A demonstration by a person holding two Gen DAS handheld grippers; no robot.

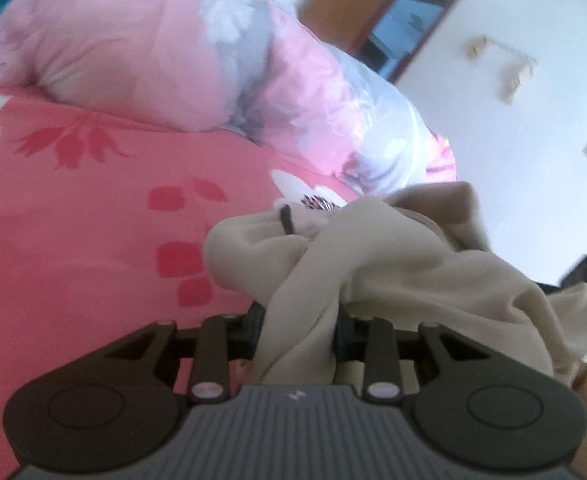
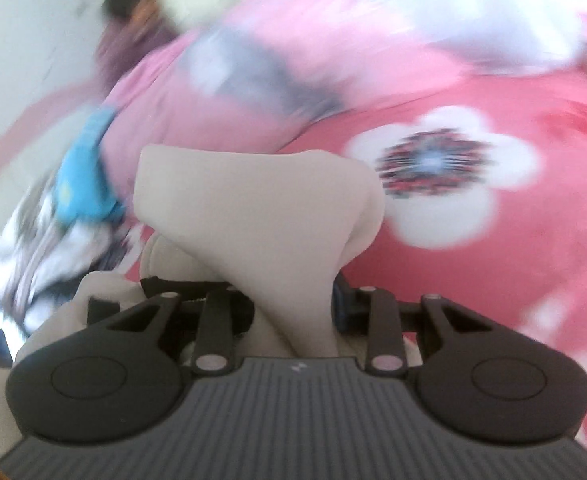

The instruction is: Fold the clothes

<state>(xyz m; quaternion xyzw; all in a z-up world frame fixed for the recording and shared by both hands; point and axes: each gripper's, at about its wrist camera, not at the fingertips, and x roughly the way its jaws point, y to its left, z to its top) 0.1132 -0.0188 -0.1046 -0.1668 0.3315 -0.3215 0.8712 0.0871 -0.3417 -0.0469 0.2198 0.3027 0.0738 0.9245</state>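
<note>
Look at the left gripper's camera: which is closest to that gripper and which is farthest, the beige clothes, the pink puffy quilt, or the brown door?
1. The beige clothes: pinched in the left gripper, right at its fingers.
2. The pink puffy quilt: farther off, heaped on the pink flowered sheet, up and to the left.
3. The brown door: farthest, beyond the quilt by the white wall, top of the view.

A beige garment [image 1: 393, 264] is seen on a coral-pink bedsheet [image 1: 73, 220] printed with red leaves and white flowers. The quilt [image 1: 165, 60] is coloured pale pink with grey and white blooms.
</note>
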